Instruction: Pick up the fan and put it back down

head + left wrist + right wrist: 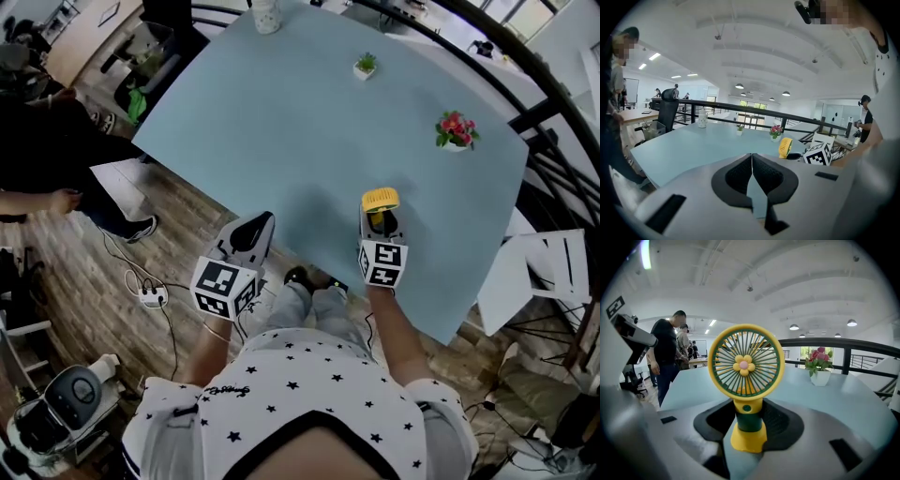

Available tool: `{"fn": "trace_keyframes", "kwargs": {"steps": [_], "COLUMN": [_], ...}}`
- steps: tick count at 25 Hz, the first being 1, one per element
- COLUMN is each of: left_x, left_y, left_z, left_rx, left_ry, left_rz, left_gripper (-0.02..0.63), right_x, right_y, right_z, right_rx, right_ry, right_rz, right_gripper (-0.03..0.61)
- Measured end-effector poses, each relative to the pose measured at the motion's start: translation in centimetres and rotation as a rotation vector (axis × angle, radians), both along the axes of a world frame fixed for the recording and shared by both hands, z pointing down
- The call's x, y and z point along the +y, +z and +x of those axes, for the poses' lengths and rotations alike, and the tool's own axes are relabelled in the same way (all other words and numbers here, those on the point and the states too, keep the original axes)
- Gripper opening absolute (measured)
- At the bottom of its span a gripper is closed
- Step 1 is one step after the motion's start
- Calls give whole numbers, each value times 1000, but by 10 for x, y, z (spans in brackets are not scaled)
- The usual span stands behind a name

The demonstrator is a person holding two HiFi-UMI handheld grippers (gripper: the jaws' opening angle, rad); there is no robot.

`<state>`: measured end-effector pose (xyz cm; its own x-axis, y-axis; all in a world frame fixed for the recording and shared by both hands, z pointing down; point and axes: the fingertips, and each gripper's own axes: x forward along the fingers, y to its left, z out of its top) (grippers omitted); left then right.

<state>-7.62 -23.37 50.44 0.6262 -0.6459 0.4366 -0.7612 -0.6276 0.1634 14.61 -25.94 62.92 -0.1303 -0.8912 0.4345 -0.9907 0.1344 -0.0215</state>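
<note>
On the pale blue surface point(281, 122), which fills the middle of the head view, few things stand, well apart from one another. The surface sits on a wood-plank floor point(84, 272), beside a black railing point(525, 89) that curves round its far and right sides. Beyond the railing lies a big open hall with a white arched ceiling and round lamps. A white power strip point(150, 298) with its cables lies on the floor to the left, near a person in dark clothes point(47, 178). At the far edge stands a white patterned jar point(267, 16); what is in it cannot be made out. Nearer is a small white pot point(365, 67) with a green plant, and to the right a white flower pot point(455, 136) with pink blooms. The fan point(745, 364), yellow with a green grille and a flower at its hub, stands upright near the close edge, its base on the surface. The right claw point(380, 216) is closed round the fan's green stem, its dark pads against it on both sides with no gap showing. The left claw point(752, 161) hangs off the surface's near-left edge, narrow, its tips meeting, with nothing between them.
</note>
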Motion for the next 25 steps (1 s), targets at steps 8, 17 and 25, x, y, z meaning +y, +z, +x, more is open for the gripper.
{"fn": "trace_keyframes", "kwargs": {"steps": [8,17,25], "left_x": [-1,-2,-5], "left_y": [-11,-22,-32], "left_z": [12,26,34], "left_rx": [25,79,126], "left_ry": [23,47,47], "left_rz": [32,46,68], "left_gripper": [29,29,29], "right_x": [8,16,21], "right_y": [-34,-81,-121], "right_z": [6,10,14], "right_rx": [-42,-54,-43], "right_ry": [-17,-51,-75], "right_rz": [26,70,115], "right_gripper": [175,175,176]}}
